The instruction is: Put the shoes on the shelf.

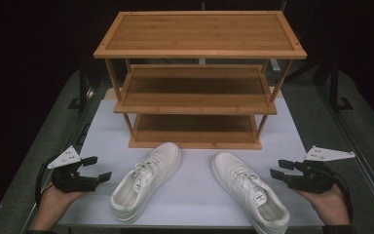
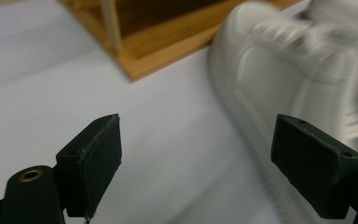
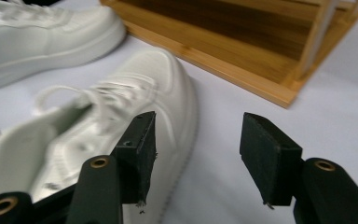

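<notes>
Left claw, high view: the left gripper [image 1: 97,168] sits in a hand at the left edge of the white mat [image 1: 195,190]. Its jaws are apart and hold nothing. It is near the left shoe [image 1: 146,181] but does not touch it.
Right claw, high view: the right gripper [image 1: 281,169] sits in a hand at the right edge of the mat. Its jaws are apart and empty too. It is near the right shoe [image 1: 249,191], not touching.
Shoes, high view: both white shoes lie on the mat, toes toward the wooden rack [image 1: 199,78]. They are apart from each other, just in front of the bottom shelf.
Left gripper view: the left gripper [image 2: 196,154] has wide, empty jaws with the mat between them. The left shoe [image 2: 289,70] is blurry, just past the right jaw. A corner of the rack [image 2: 168,51] is behind.
Right gripper view: the right gripper [image 3: 198,156] is loose, with only mat in the gap. The right shoe [image 3: 98,126] lies behind its left jaw.
</notes>
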